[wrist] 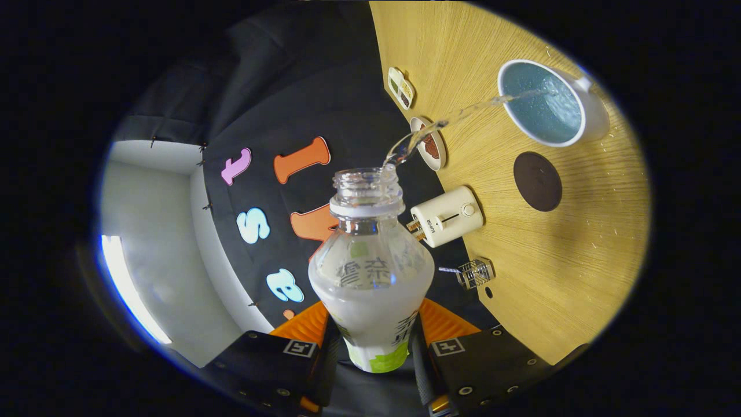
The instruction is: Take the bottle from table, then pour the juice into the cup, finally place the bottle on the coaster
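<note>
Between the fingers (373, 341) clamped bottle (370, 278) pours into cup (544, 104); coaster (537, 180), toaster (448, 215) nearby.

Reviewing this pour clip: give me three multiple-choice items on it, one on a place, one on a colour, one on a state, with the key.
1. Where does the dark coaster lie?
A. Under the cup
B. On the table, beside the cup
C. Under the bottle

2. What colour is the cup's inside?
A. Red
B. Blue
C. Black

3. What is the bottle doing?
A. Standing capped
B. Lying on the table
C. Tilted, pouring

Key: B, bare wood shows between coaster and cup; B, white rim around a blue inside; C, the gripper clamps the uncapped bottle and a clear stream reaches the cup.
</note>
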Demonstrator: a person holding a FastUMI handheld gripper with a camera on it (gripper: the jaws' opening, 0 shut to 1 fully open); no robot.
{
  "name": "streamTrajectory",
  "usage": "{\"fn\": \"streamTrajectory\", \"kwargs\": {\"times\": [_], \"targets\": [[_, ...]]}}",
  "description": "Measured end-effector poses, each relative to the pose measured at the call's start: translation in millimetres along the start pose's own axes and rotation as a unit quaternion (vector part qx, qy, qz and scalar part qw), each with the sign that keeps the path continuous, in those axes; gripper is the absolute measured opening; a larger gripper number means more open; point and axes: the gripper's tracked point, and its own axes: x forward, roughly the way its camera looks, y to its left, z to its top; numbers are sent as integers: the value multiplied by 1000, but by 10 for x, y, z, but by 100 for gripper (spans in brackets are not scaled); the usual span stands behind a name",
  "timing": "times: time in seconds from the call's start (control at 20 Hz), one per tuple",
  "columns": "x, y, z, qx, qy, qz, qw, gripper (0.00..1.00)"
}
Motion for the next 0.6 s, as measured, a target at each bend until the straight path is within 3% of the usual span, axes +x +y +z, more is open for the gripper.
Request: {"fn": "streamTrajectory", "kwargs": {"times": [0.6], "targets": [[6,101,50,23,-5,3,1000,57]]}}
